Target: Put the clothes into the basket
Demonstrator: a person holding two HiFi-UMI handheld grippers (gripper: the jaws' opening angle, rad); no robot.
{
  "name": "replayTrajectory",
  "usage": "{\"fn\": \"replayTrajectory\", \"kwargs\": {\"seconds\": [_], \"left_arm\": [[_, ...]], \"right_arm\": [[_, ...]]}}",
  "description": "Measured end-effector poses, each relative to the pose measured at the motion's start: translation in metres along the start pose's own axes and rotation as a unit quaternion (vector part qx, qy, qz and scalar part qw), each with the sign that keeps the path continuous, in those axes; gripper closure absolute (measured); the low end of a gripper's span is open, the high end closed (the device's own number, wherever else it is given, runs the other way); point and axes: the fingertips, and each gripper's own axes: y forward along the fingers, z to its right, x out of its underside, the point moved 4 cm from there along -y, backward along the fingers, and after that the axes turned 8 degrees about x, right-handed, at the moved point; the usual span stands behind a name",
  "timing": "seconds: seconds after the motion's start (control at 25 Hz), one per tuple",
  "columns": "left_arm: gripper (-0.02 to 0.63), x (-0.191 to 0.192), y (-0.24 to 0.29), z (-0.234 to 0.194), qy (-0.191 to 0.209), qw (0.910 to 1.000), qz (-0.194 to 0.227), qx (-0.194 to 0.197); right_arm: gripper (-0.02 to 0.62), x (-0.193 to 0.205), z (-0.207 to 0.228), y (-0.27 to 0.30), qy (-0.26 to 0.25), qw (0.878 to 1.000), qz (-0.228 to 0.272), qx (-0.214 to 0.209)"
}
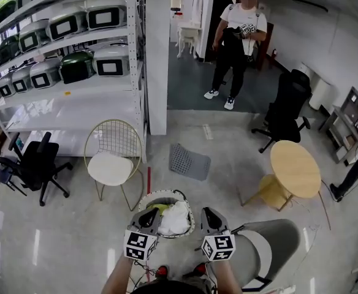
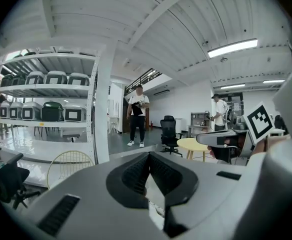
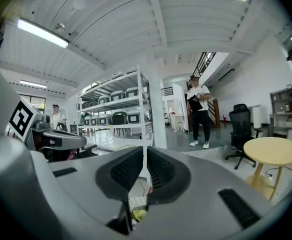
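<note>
In the head view a round basket (image 1: 166,193) stands on the floor just ahead of me. It holds a white garment (image 1: 176,218) and a yellow-green one (image 1: 159,207). My left gripper (image 1: 149,214) hovers over the basket's left side and my right gripper (image 1: 209,214) is just past its right rim, side by side. Both point out across the room. The left gripper (image 2: 148,155) has its pads meeting at the tips with nothing between them. The right gripper (image 3: 145,150) shows only a thin slit and holds nothing. Under its jaws a bit of yellow-green garment (image 3: 139,215) shows.
A gold wire chair (image 1: 112,157) stands left of the basket and a grey mat (image 1: 189,162) lies beyond it. A round wooden table (image 1: 295,168) is to the right and a grey chair (image 1: 276,250) is close at the lower right. A shelving unit (image 1: 75,72), a white pillar (image 1: 157,54), black office chairs (image 1: 37,165) and a standing person (image 1: 235,48) are farther off.
</note>
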Motion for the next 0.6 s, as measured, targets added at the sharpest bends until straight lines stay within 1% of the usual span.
{"fn": "replayTrajectory", "kwargs": {"seconds": [0.24, 0.6], "left_arm": [[0.599, 0.002, -0.011, 0.01, 0.001, 1.0, 0.003, 0.005], [0.6, 0.006, -0.015, 0.021, 0.001, 0.9999, -0.004, 0.015]], "right_arm": [[0.555, 0.002, -0.005, -0.021, -0.003, 1.0, 0.002, 0.002], [0.555, 0.006, -0.009, -0.034, -0.003, 1.0, -0.002, 0.003]]}}
